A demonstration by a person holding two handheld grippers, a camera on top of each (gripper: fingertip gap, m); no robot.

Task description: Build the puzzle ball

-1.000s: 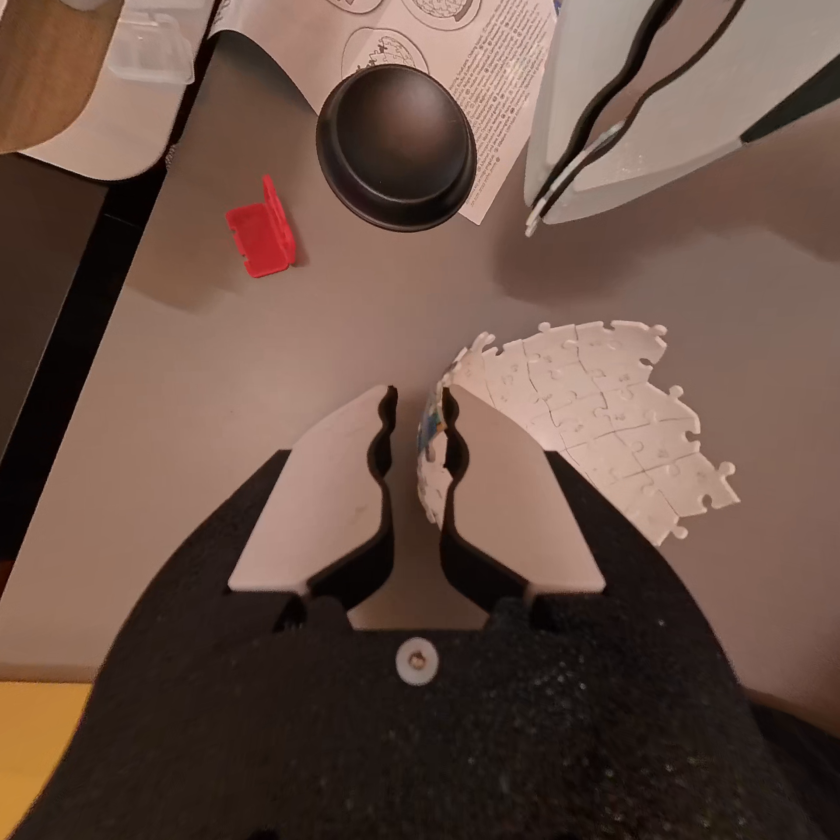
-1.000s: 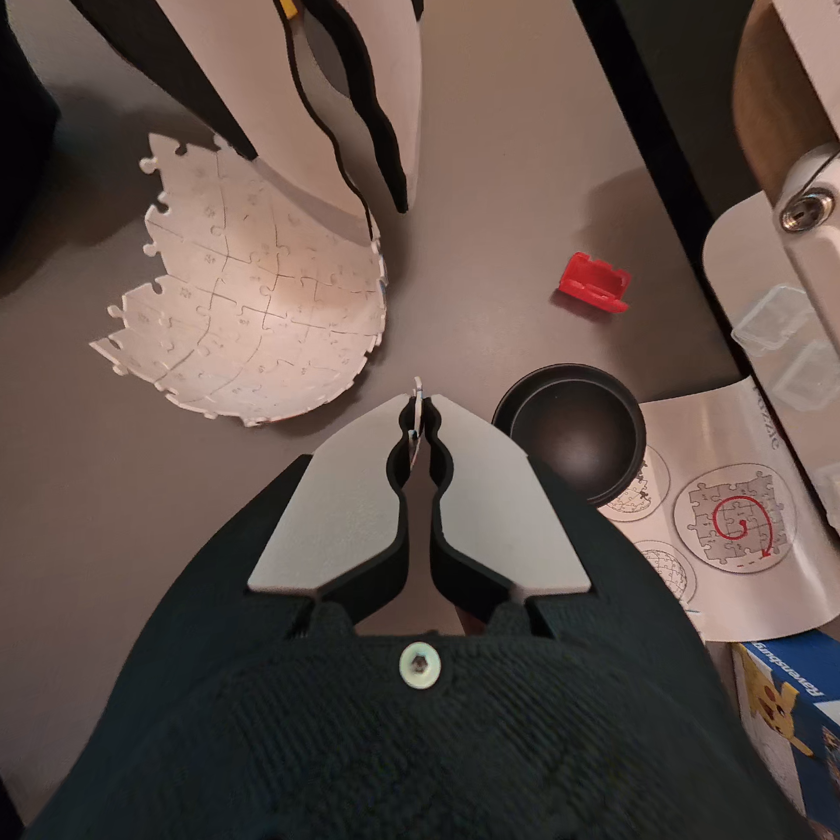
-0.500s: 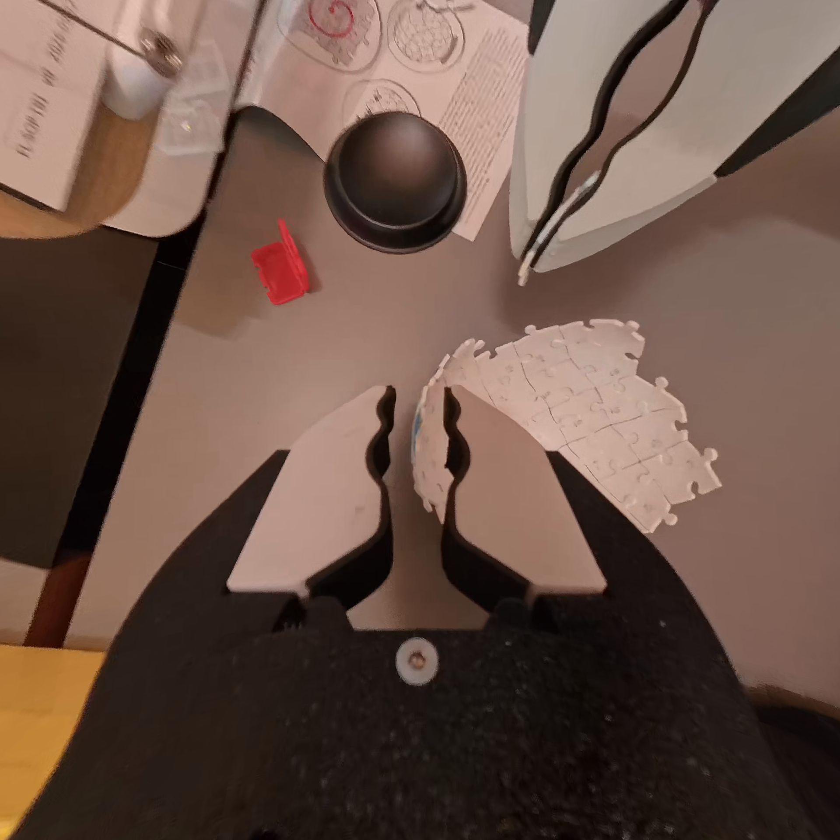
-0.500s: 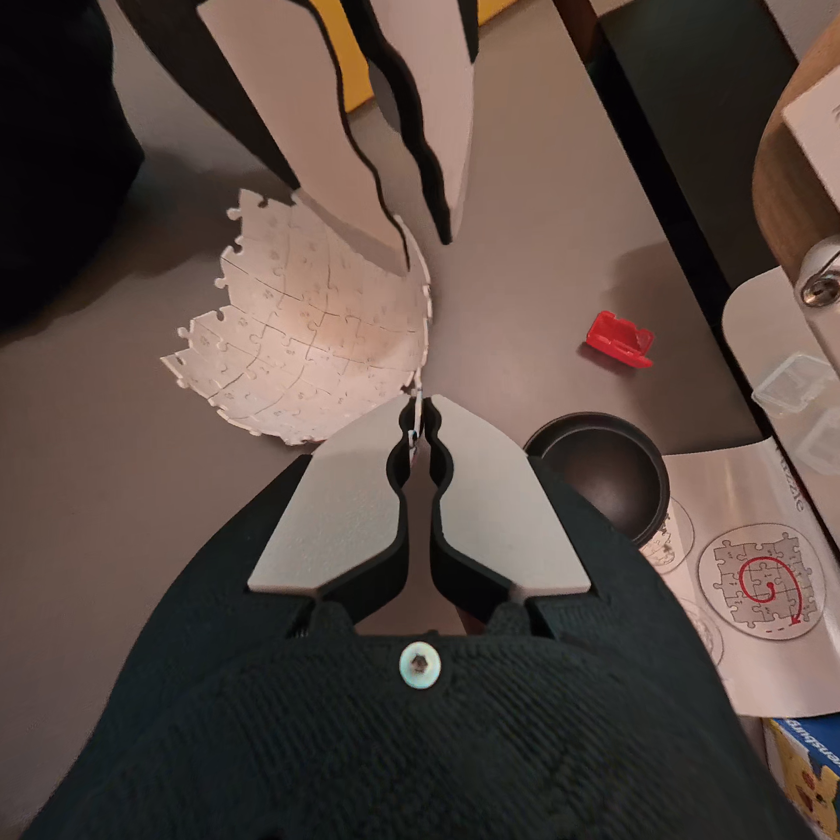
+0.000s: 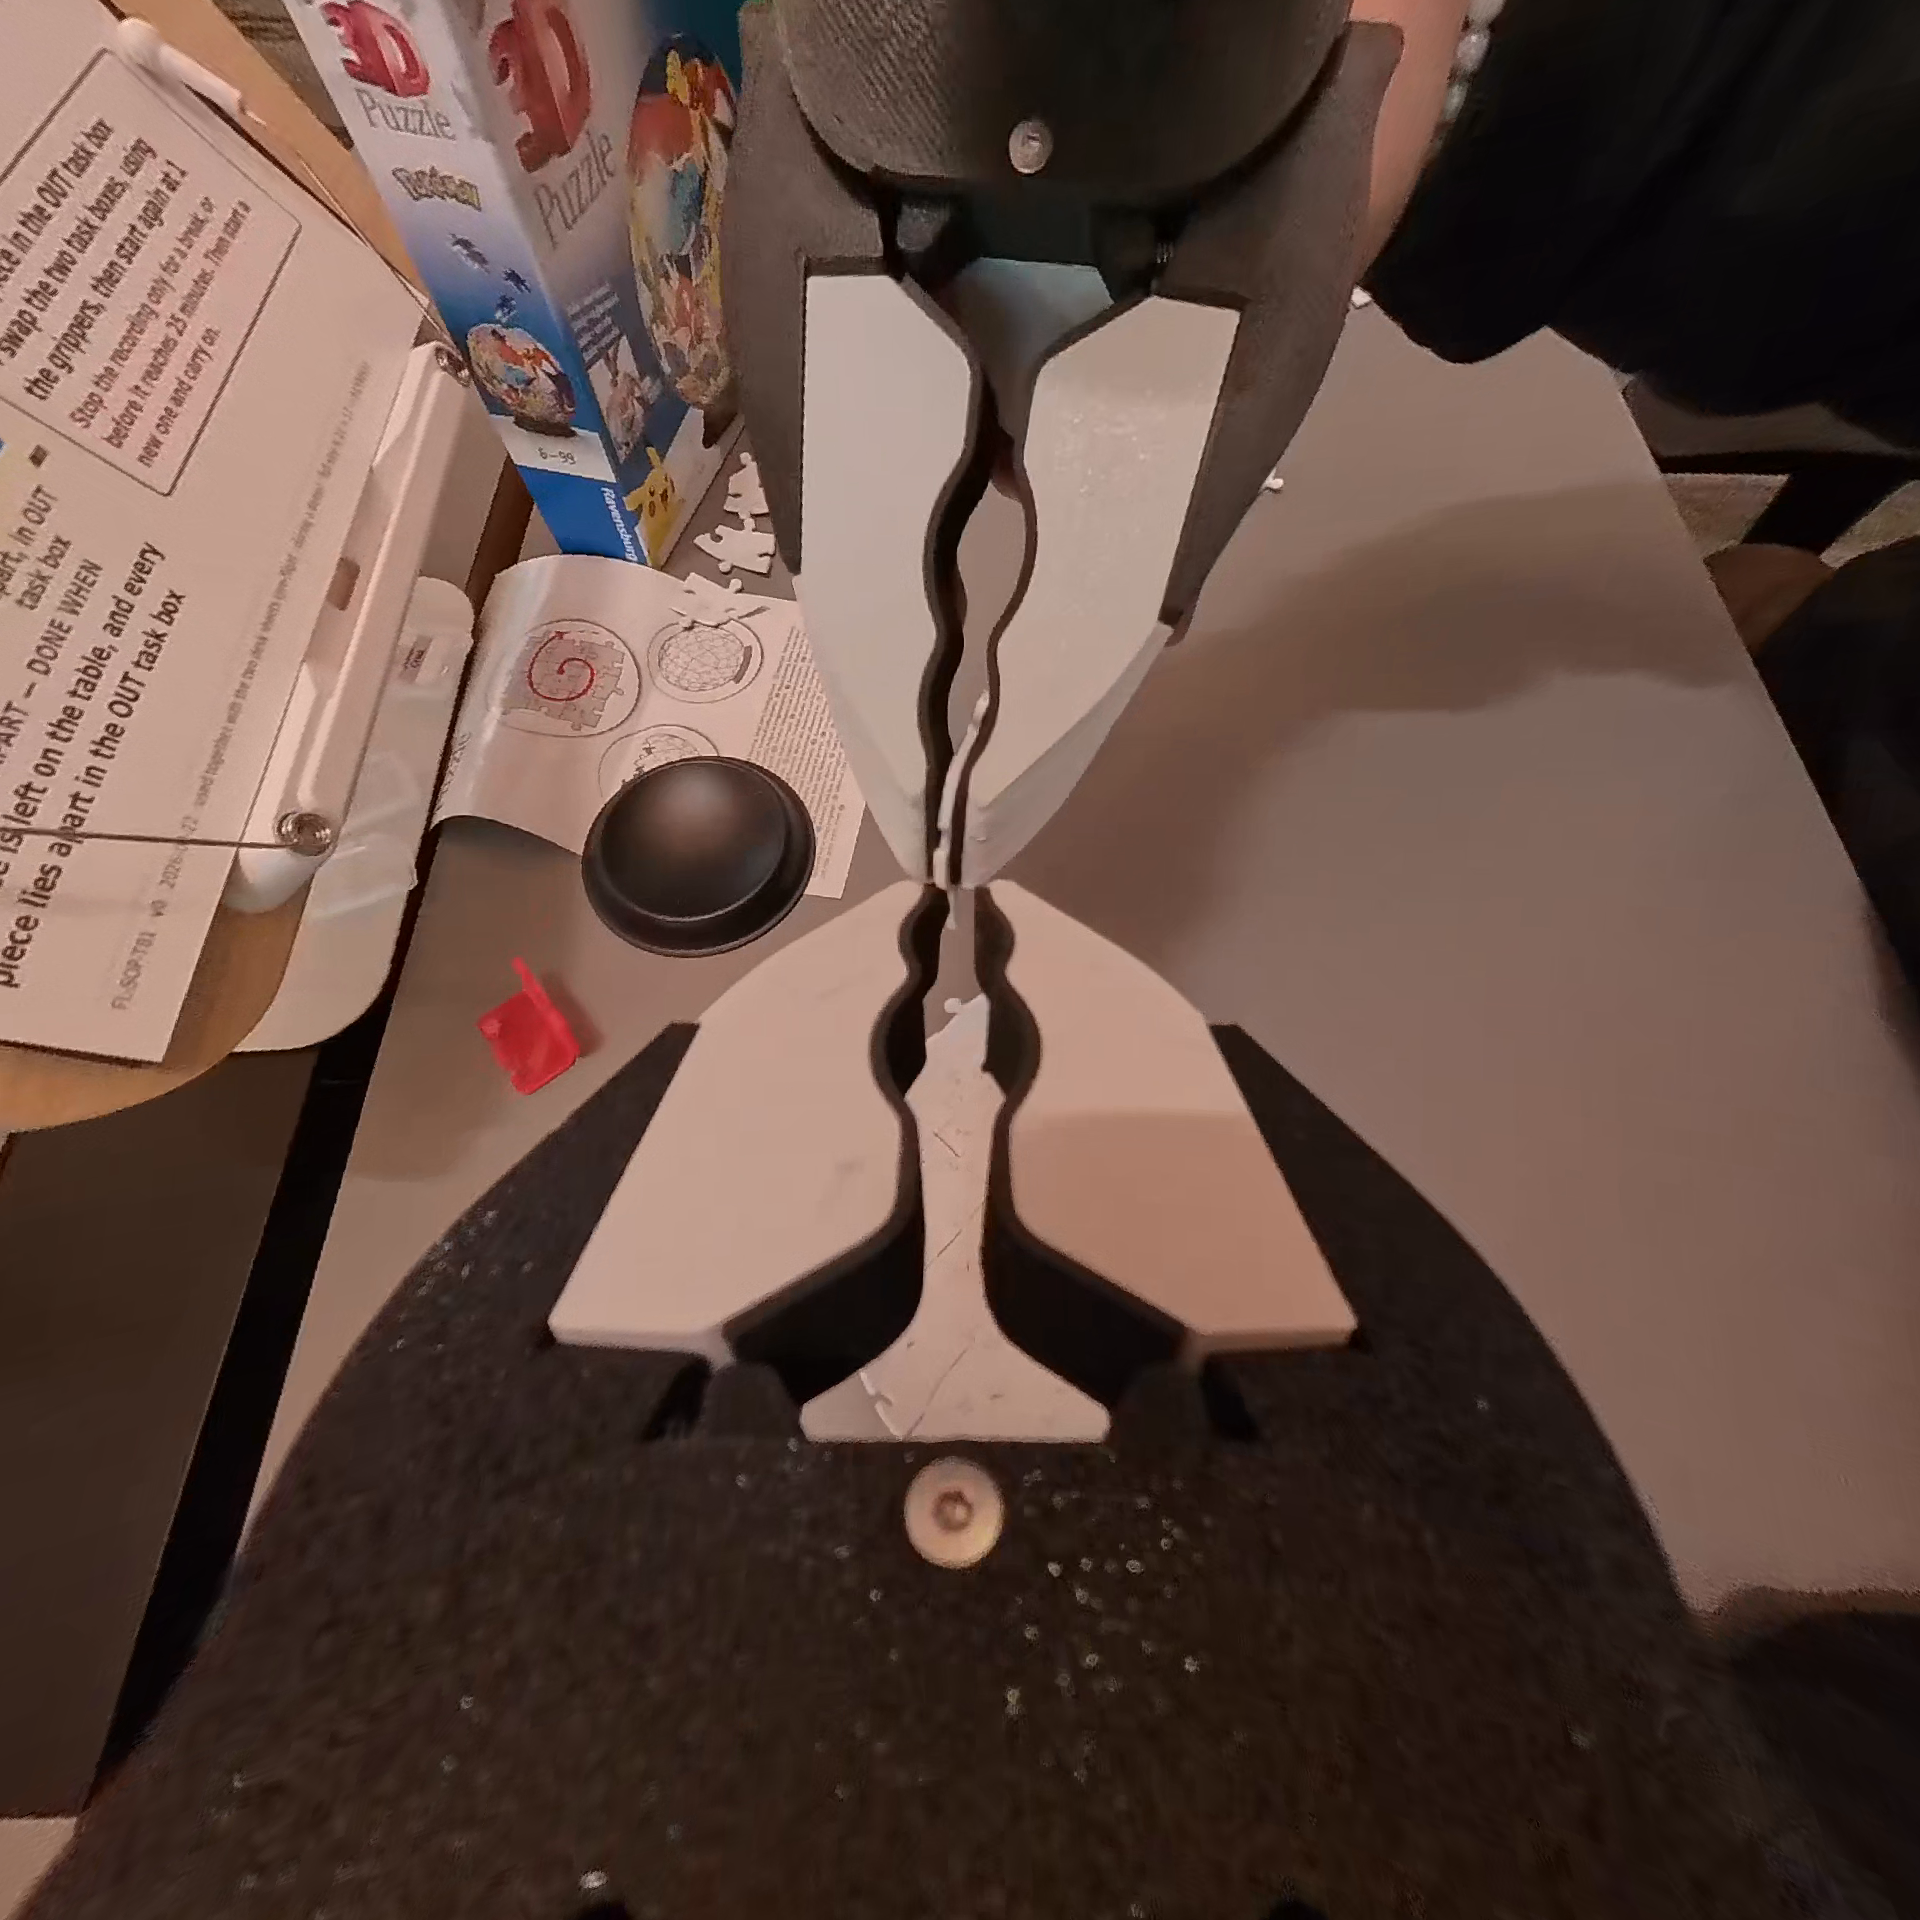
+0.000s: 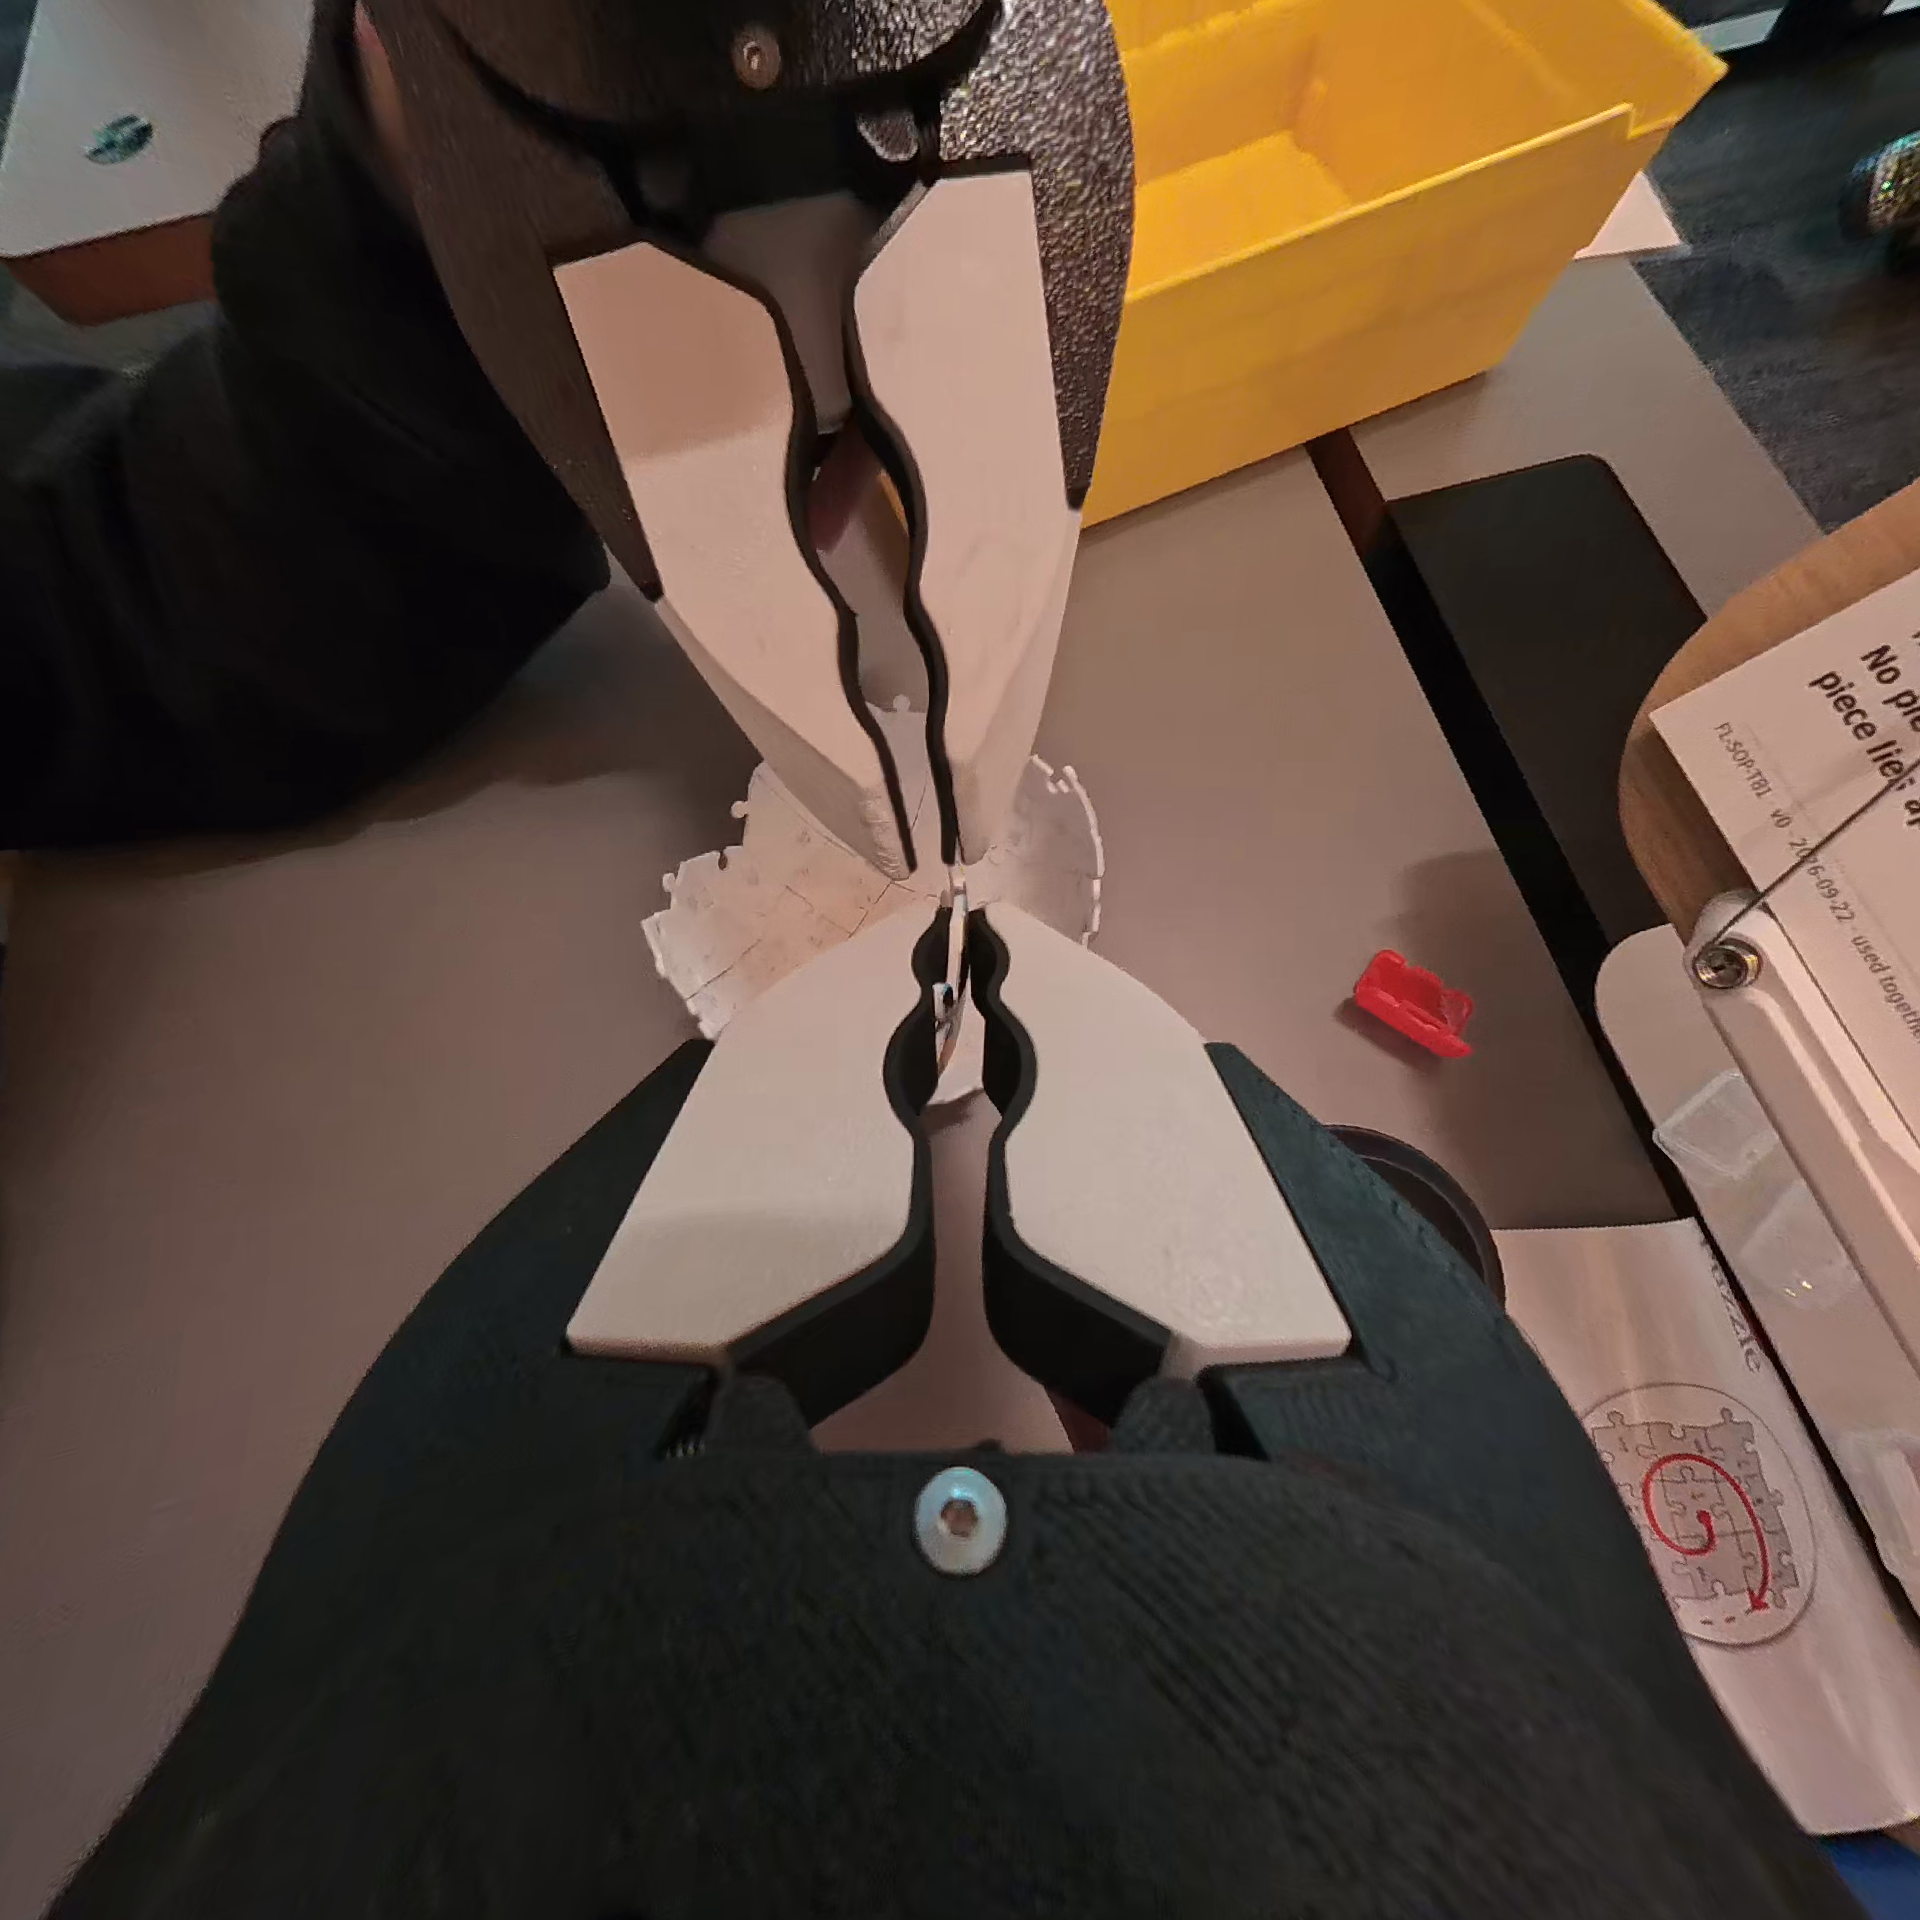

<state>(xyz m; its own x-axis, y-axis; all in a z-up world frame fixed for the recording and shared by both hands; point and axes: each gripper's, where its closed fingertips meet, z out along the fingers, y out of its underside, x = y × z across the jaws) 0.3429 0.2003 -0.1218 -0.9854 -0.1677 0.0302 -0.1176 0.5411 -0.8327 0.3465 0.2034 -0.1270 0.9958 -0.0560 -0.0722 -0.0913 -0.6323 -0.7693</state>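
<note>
The left gripper (image 5: 951, 914) and the right gripper (image 6: 956, 914) meet tip to tip above the grey tabletop (image 5: 1455, 831), each pointing straight at the other. The left gripper's jaws stand narrow, closed on the rim of the curved white puzzle shell (image 6: 769, 914); from the left wrist view the shell runs back between the jaws toward the camera, and from the right wrist view it fans out to the left and right behind the meeting tips. The right gripper's jaws are pinched almost together on a single puzzle piece (image 6: 951, 977), held on edge, and its far end touches the shell's rim right at the left gripper's tips. In the left wrist view the same piece shows as a thin white strip (image 5: 961, 790) between the right gripper's jaws. On the tabletop to the left in that view sit a black dome-shaped stand (image 5: 696, 857) on a printed instruction sheet (image 5: 623, 675), a small red clip (image 5: 530, 1023) nearer, and farther off a blue puzzle box (image 5: 561, 312) with a few loose white pieces (image 5: 743, 540) just beside it. A yellow bin (image 6: 1351, 229) stands at the far right in the right wrist view.
</note>
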